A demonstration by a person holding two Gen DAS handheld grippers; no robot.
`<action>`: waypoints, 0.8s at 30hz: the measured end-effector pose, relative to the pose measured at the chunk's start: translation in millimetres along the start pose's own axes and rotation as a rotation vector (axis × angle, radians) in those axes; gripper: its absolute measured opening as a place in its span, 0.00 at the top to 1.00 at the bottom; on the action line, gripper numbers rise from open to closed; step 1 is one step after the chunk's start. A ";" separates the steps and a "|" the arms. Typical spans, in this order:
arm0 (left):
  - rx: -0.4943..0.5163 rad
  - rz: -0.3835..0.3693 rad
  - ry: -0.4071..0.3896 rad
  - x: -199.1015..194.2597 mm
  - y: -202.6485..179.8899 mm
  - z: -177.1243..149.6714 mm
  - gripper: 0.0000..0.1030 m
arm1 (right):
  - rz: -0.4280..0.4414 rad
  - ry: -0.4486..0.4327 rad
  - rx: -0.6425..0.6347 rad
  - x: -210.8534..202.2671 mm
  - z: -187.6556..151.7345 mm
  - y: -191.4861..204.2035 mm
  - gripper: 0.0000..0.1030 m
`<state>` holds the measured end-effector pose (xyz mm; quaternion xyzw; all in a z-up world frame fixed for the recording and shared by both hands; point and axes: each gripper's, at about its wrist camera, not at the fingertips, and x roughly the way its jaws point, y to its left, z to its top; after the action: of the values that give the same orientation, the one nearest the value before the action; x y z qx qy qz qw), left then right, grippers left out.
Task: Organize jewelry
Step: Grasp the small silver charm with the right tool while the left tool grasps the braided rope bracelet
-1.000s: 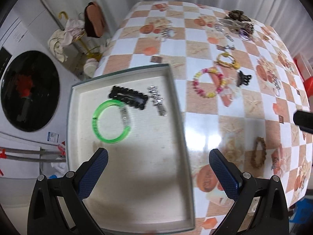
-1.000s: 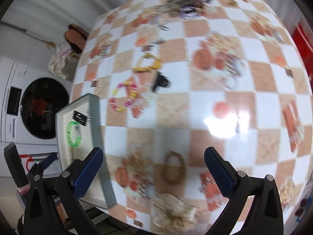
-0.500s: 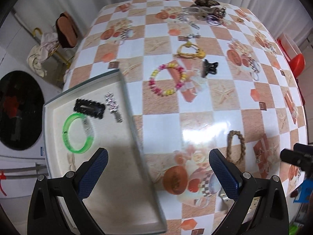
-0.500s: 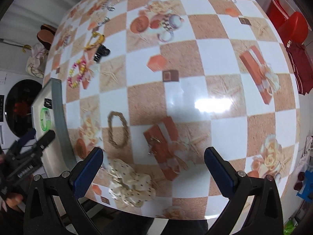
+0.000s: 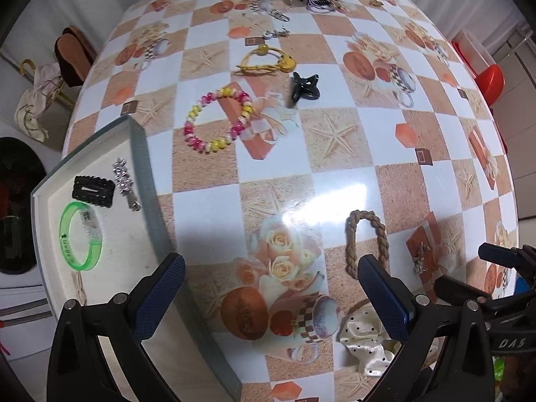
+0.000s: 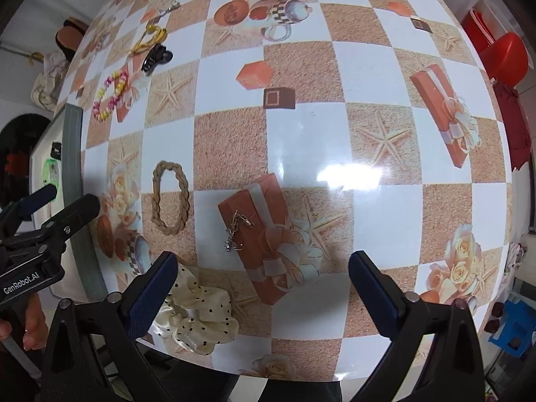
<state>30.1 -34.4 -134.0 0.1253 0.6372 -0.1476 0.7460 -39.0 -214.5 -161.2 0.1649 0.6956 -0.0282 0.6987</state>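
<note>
A green bangle (image 5: 81, 236), black clip (image 5: 93, 191) and silver clip (image 5: 125, 184) lie in the tray (image 5: 140, 154) (other pieces dot the tablecloth).

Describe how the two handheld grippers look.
Both are black plastic frames with silver rivets and two blue textured pads. The left gripper carries white "GenRobot.AI" lettering; the right gripper shows "DAS". No cables visible.
</note>
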 end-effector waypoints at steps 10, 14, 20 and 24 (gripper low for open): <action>0.038 -0.041 0.022 17.6 -10.2 8.1 0.03 | -0.057 -0.006 -0.042 18.6 -3.2 10.6 0.23; 0.068 -0.065 0.035 25.8 -19.0 7.4 0.03 | -0.073 -0.010 -0.056 26.4 -6.2 16.2 0.30; 0.106 -0.057 0.063 42.3 -33.1 9.0 0.15 | -0.164 -0.054 -0.113 30.8 -10.9 28.5 0.43; 0.122 -0.056 0.066 46.8 -43.2 10.8 0.22 | -0.186 -0.073 -0.127 30.2 -12.5 31.2 0.54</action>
<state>30.3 -81.2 -178.5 0.1576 0.6544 -0.2027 0.7112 -41.7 -176.0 -184.6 0.0537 0.6824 -0.0548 0.7269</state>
